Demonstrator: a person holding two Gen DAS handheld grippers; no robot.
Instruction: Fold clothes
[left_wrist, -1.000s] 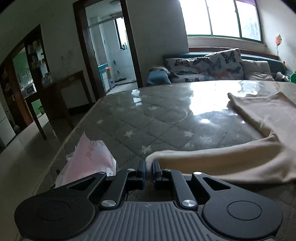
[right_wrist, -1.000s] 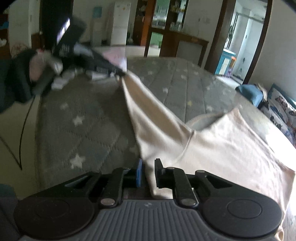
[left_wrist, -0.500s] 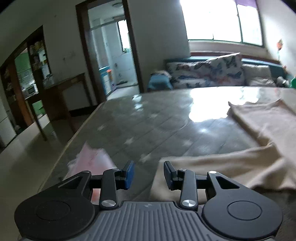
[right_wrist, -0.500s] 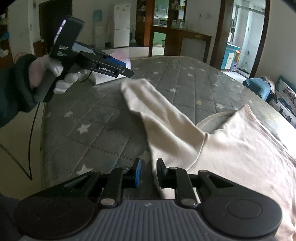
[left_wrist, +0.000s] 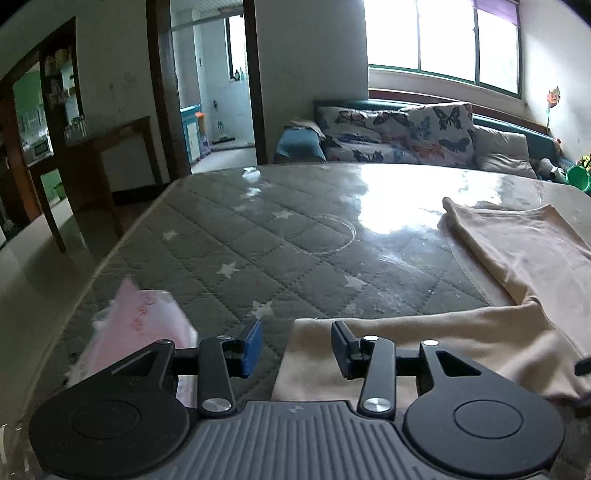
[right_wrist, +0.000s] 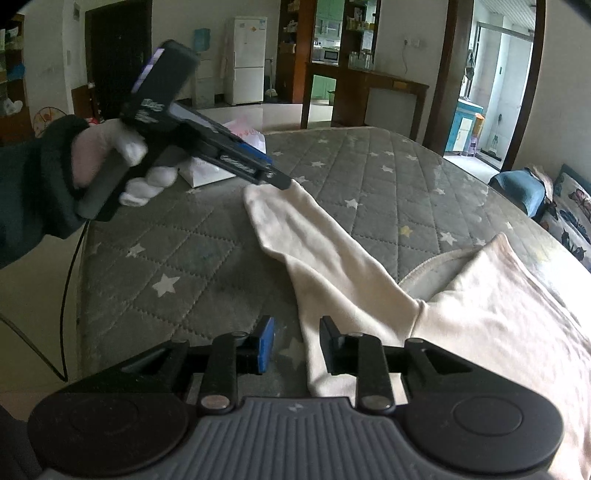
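Cream long-sleeved cotton garment (right_wrist: 491, 332) lies spread on the grey star-quilted mattress (left_wrist: 258, 240), one sleeve stretched toward the left claw (left_wrist: 297, 347). Both claws have just been opening: the left stands apart over the cuff, the right claw (right_wrist: 295, 345) apart over the sleeve, neither pinching cloth. Pink printed plastic packet (left_wrist: 144, 325) lies nearby; its writing is unreadable.
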